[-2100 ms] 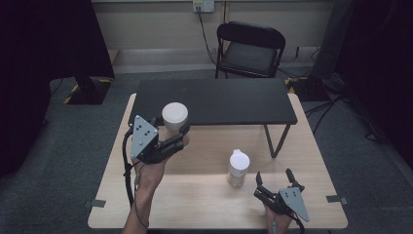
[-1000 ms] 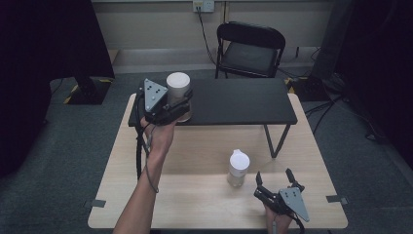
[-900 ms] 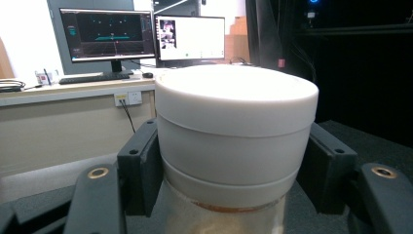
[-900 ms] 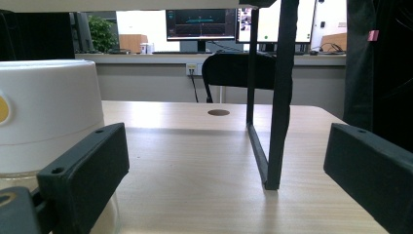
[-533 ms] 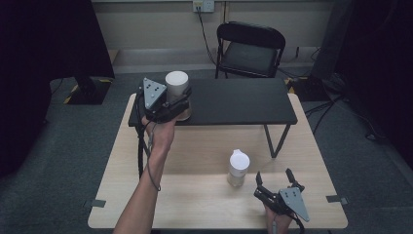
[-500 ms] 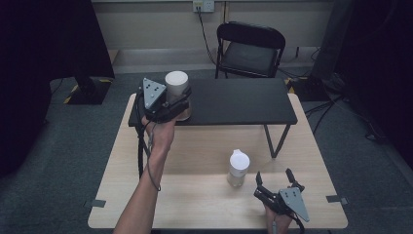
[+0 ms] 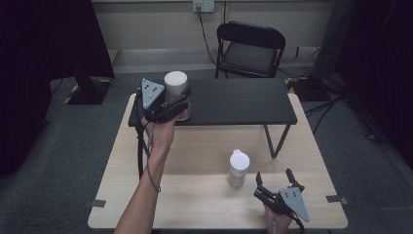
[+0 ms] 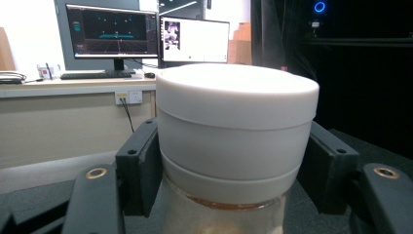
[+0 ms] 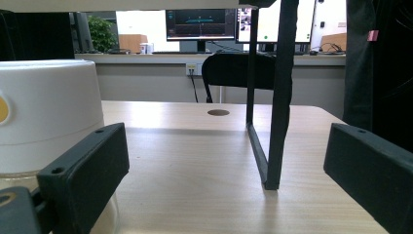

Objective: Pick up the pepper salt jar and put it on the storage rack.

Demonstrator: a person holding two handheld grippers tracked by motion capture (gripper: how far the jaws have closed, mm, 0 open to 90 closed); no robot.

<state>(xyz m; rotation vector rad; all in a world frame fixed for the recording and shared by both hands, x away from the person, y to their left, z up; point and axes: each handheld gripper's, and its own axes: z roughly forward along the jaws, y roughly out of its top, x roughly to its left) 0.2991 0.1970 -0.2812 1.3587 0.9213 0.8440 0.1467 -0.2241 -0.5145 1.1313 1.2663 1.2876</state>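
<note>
The jar [image 8: 229, 214] looks like clear glass under a smooth matt white plastic lid [image 8: 237, 131]. The worktop [image 7: 195, 195] is pale, smooth wood; the raised shelf [image 7: 234, 100] is matt black, perhaps laminate.

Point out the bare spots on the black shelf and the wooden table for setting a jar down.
The black raised shelf is bare right of the white-lidded jar in the left gripper. The light wooden table is bare left of centre; it is crowded near the white-capped bottle and right gripper.

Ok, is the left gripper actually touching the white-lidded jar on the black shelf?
Touching. In the left gripper view both black jaws of the left gripper press against the sides of the jar, at its white lid, with no gap on either side.
</note>
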